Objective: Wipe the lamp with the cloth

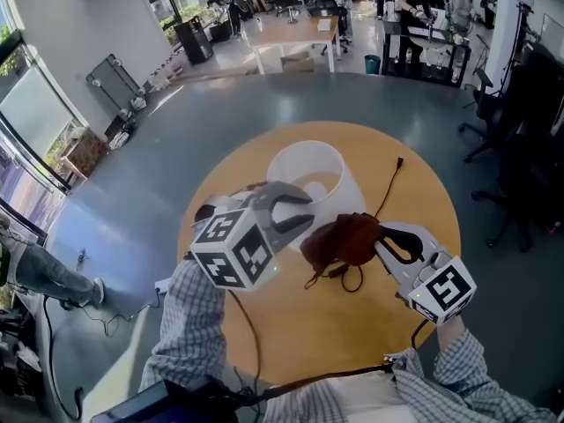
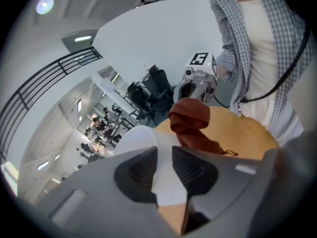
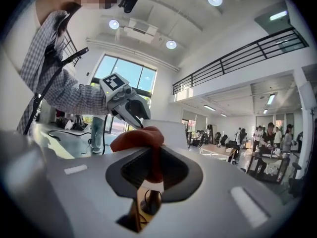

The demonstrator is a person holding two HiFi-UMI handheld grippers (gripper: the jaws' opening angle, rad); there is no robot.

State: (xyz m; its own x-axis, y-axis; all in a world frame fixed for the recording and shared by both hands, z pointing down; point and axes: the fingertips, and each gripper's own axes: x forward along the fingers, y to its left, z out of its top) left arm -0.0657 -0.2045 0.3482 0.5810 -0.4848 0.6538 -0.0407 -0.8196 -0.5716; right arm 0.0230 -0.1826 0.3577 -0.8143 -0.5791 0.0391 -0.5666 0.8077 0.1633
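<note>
A white lamp shade [image 1: 345, 181] stands on the round wooden table [image 1: 352, 333]. My left gripper [image 1: 304, 215] is at the shade's near left side, jaws narrowly apart. In the left gripper view the shade [image 2: 136, 139] fills the gap between the left gripper's [image 2: 165, 168] pads; no pressing shows. A brown cloth [image 1: 342, 240] hangs bunched against the shade's near right side, with my right gripper [image 1: 381, 241] shut on it. The right gripper view shows the cloth [image 3: 138, 139] pinched in the right gripper [image 3: 154, 171], the shade [image 3: 172, 131] behind it and the left gripper [image 3: 142, 124] at the cloth's far side.
A black cable [image 1: 389, 189] runs over the table's far right side, and a dark cord loop [image 1: 353, 280] lies under the cloth. Grey floor surrounds the table. Desks, office chairs [image 1: 493, 130] and people stand far at the back.
</note>
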